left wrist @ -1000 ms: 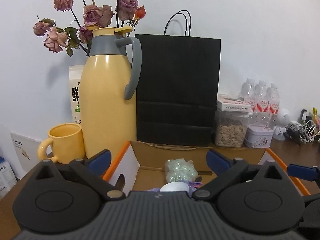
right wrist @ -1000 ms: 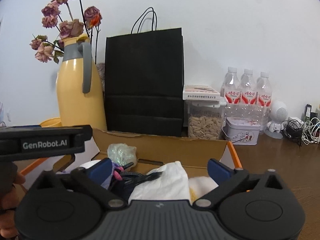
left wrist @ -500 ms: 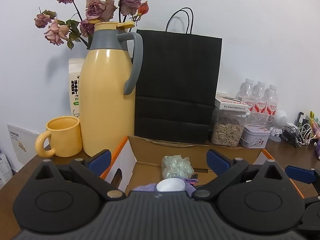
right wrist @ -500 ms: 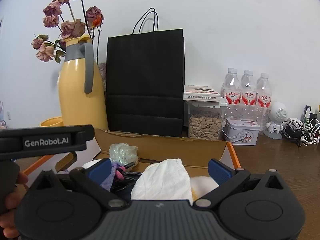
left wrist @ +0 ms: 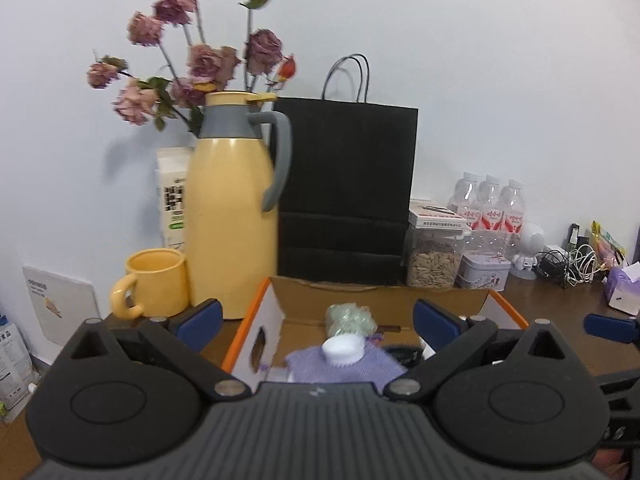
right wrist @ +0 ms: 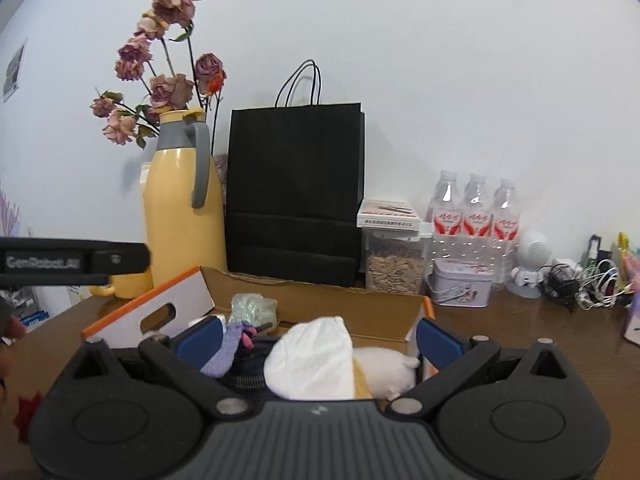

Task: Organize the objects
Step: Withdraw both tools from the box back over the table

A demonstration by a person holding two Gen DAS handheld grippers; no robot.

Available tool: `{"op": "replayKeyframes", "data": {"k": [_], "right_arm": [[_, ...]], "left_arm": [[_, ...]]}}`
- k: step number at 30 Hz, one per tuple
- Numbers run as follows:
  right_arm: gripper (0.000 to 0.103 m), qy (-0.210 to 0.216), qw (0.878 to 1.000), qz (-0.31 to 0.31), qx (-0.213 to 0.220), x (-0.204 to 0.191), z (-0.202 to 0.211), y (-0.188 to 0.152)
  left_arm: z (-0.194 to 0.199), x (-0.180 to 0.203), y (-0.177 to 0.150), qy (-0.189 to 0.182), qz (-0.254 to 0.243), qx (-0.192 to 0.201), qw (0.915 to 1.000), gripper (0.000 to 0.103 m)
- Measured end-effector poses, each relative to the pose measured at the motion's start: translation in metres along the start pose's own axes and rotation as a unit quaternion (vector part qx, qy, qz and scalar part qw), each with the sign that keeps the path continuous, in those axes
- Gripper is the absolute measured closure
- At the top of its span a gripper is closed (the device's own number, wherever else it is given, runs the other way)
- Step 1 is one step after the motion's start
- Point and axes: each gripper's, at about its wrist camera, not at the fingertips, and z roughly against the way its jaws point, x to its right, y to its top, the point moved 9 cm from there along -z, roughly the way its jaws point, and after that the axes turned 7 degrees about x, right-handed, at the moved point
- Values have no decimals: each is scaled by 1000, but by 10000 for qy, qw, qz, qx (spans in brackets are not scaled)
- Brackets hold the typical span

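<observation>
Grippers first: my left gripper (left wrist: 316,316) and right gripper (right wrist: 318,334) both have jaws spread wide, nothing between them, both hanging over the cardboard box (right wrist: 320,292) at the near edge of the table (right wrist: 520,332). Box holds soft stuff: white cloth (right wrist: 312,360) bunched on top, purple knit fabric (left wrist: 344,368) with a white round cap (left wrist: 343,350) on it, pale plush piece (right wrist: 384,372) against the right wall, crinkly greenish bundle (left wrist: 350,317) toward the back wall. My read: all light and limp (cloth will drape and sag), so pinch a raised fold, not a flat patch. Cap looks hard and smooth, likely slippery. Behind the box, at the table's back edge: glossy yellow thermos (left wrist: 232,216), matte black paper bag (left wrist: 346,192), clear seed jar (left wrist: 434,262).
</observation>
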Motion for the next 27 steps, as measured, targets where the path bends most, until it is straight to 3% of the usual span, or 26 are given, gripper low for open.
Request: {"op": "replayKeyframes", "data": {"k": [7, 15, 27], "right_arm": [[0, 15, 9986, 336, -406, 0, 30, -34], [0, -4, 9900, 588, -1280, -1, 27, -95], [0, -21, 9832, 141, -1819, 1, 6, -119]], "left_arm": [[26, -10, -33, -90, -228, -385, 9990, 0], [31, -16, -95, -180, -443, -1108, 9927, 0], [27, -14, -116, -260, -495, -1244, 9907, 0]]}}
